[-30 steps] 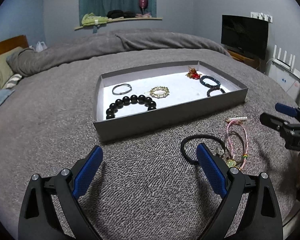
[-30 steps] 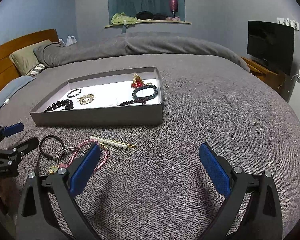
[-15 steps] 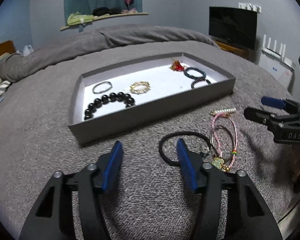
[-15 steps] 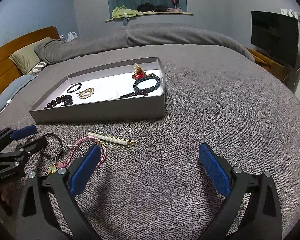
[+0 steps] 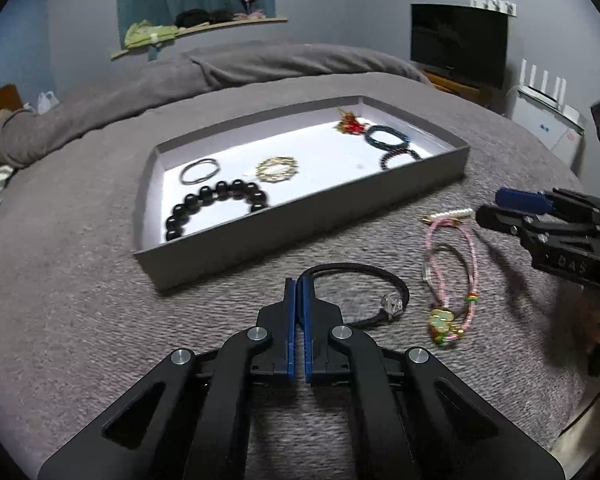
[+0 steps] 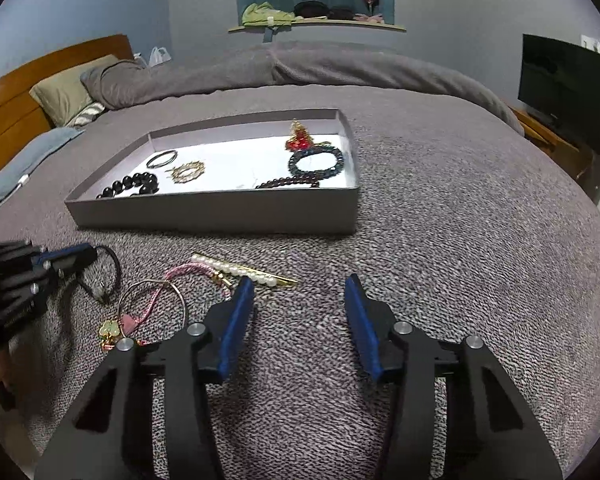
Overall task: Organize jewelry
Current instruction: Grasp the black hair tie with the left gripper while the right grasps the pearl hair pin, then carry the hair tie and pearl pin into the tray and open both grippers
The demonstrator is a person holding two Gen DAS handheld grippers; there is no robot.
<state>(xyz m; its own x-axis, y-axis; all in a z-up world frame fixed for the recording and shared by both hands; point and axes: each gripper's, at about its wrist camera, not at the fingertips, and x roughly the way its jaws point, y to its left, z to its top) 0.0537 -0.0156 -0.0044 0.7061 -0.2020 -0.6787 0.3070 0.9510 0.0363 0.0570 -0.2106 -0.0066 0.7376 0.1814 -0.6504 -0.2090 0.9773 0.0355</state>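
A grey tray [image 5: 300,224] [image 6: 220,212] on the bed holds several bracelets and a red ornament [image 5: 350,124]. In front of it lie a black cord bracelet [image 5: 364,276] [image 6: 114,268], a pink cord bracelet with a green charm [image 5: 456,280] [image 6: 156,304] and a pearl hair clip [image 5: 450,216] [image 6: 240,272]. My left gripper [image 5: 299,282] [image 6: 86,256] is shut on the left part of the black cord bracelet. My right gripper [image 6: 298,288] [image 5: 508,206] is open and empty, just right of the pearl clip.
The grey knitted bed cover [image 6: 460,240] runs all around the tray. A folded duvet [image 5: 240,64] lies behind, pillows and a wooden headboard [image 6: 16,100] at the left. A television [image 5: 458,44] and a white appliance [image 5: 548,124] stand at the right.
My left gripper moved forward and closed from wide open onto the black cord bracelet. My right gripper moved forward toward the pearl clip and its fingers narrowed, still open.
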